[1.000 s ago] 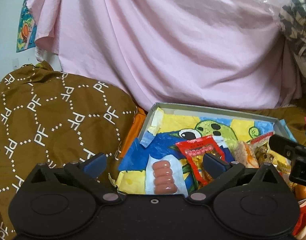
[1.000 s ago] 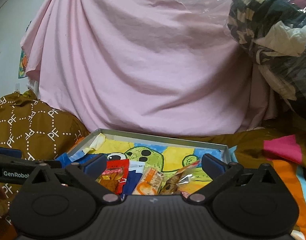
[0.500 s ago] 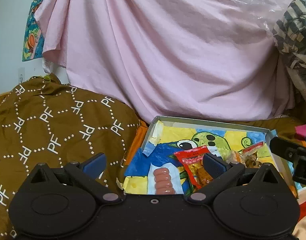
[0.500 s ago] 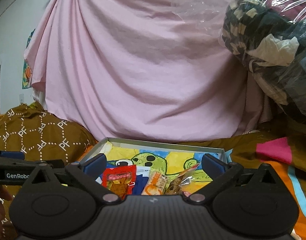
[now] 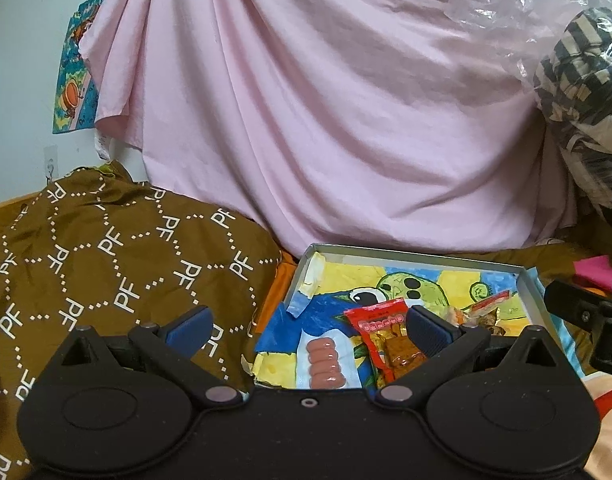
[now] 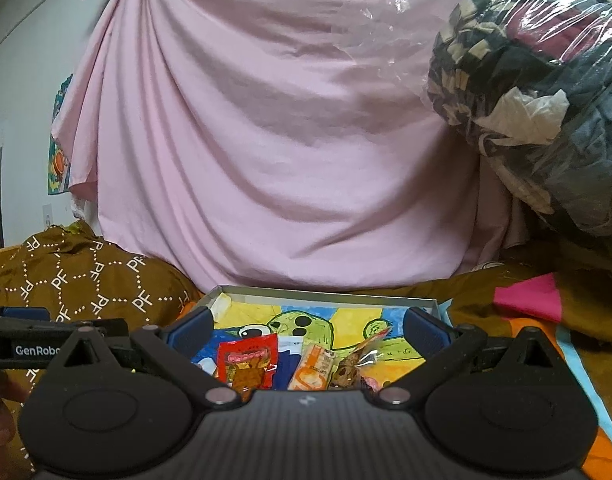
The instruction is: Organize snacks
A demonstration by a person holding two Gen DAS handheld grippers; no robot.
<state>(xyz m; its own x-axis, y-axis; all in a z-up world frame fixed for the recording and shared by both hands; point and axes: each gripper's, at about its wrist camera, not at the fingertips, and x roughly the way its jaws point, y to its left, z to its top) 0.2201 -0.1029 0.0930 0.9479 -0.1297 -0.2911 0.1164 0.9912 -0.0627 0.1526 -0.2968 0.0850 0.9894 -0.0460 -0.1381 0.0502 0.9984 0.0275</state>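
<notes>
my left claw (image 5: 308,326) spread, empty | my right claw (image 6: 306,326) spread, empty | snack tray (image 6: 326,294) just ahead, below both

A pink sheet (image 5: 346,120) hangs in deep folds across the whole backdrop, draped from above and reaching down behind the bedding. To its left, a brown quilt (image 5: 106,264) printed with white dotted diamonds and the letters "PF" lies bunched in a soft mound. On the pale wall (image 5: 22,60) behind it hangs a colourful cartoon poster (image 5: 72,92), partly covered by the sheet's edge, with a white wall socket (image 5: 50,162) below. At the right, a clear plastic bag (image 6: 538,92) stuffed with dark and striped clothes bulges into view. Beneath it, on brown bedding, lies a bright pink cloth (image 6: 528,298), beside an orange and light blue striped patch (image 6: 574,356).
</notes>
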